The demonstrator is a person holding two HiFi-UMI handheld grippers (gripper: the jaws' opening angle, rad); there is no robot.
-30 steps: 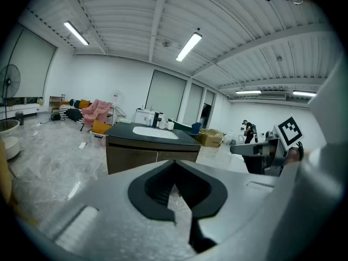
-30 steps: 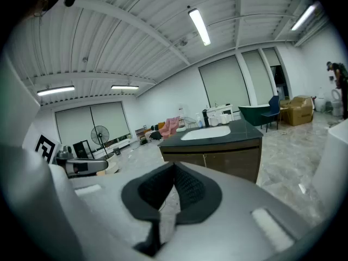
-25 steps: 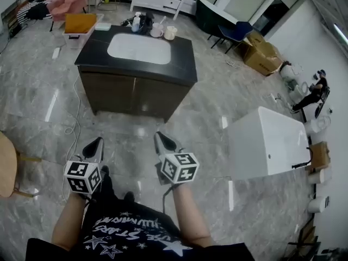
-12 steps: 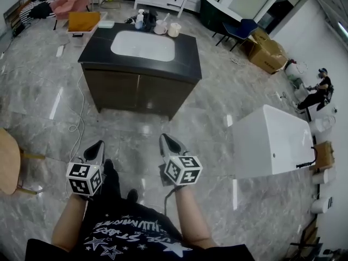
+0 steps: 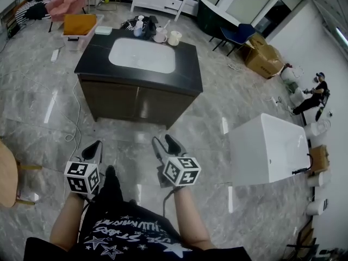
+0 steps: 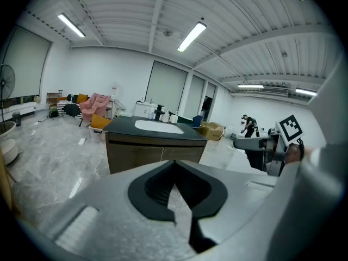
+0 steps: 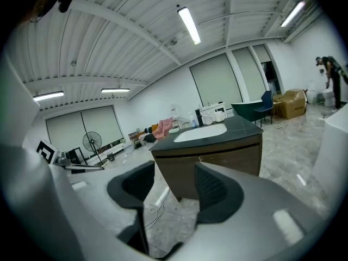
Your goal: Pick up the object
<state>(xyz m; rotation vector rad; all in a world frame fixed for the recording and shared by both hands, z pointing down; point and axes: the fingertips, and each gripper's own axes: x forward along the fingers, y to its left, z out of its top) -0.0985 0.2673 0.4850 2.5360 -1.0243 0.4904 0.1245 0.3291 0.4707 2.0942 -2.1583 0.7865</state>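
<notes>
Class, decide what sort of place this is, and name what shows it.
Probably a large studio or showroom staged with bathroom fittings: a freestanding sink cabinet, a white bathtub, and cardboard boxes beyond.

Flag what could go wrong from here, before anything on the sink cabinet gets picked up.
The cable trailing across the floor left of the cabinet may trip the approach. The cups and bottle crowd the cabinet's far edge, so reaching over the basin could knock a neighbour.

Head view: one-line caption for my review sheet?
Person facing a sink cabinet; left gripper shut, right gripper opening, both empty.
</notes>
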